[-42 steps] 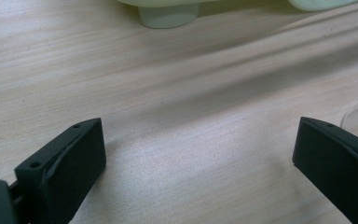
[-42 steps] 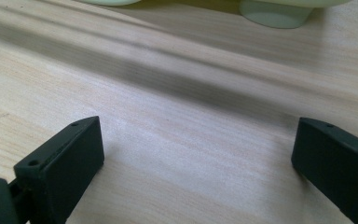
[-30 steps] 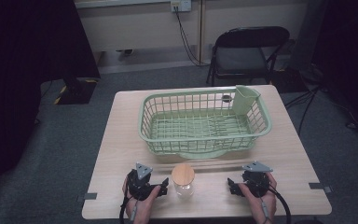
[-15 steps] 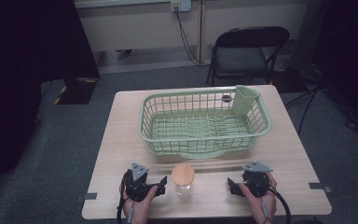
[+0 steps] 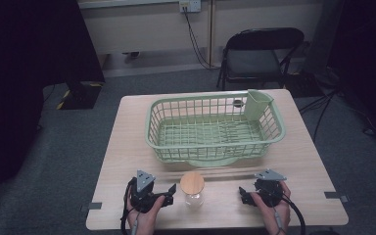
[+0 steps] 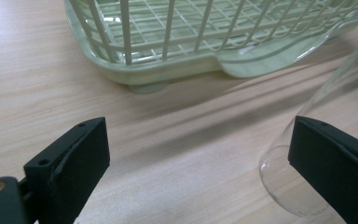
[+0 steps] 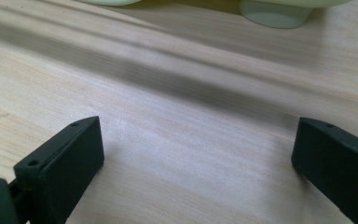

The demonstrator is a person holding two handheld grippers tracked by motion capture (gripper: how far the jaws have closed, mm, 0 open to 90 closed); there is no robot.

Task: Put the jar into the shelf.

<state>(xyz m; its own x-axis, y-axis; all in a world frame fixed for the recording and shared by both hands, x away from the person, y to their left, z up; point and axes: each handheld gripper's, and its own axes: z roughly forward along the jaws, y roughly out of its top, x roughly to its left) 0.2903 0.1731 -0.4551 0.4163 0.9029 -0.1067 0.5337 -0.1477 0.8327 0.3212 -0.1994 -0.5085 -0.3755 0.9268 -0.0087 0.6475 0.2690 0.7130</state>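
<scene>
1. Step: you're reaching for the jar (image 5: 194, 189) with the left gripper (image 5: 168, 194); nothing is held yet.
2. Left jaws wide, just been closing, with bare table (image 6: 191, 154) between them. The jar's base sits at 3 o'clock, just beside the right-hand finger (image 6: 335, 163).
3. Next: swing toward 3 o'clock so both fingers flank the glass.
4. Right gripper (image 5: 245, 195): jaws wide, empty.
5. Basket (image 5: 215, 128) at 12 o'clock, beyond the jar.
</scene>
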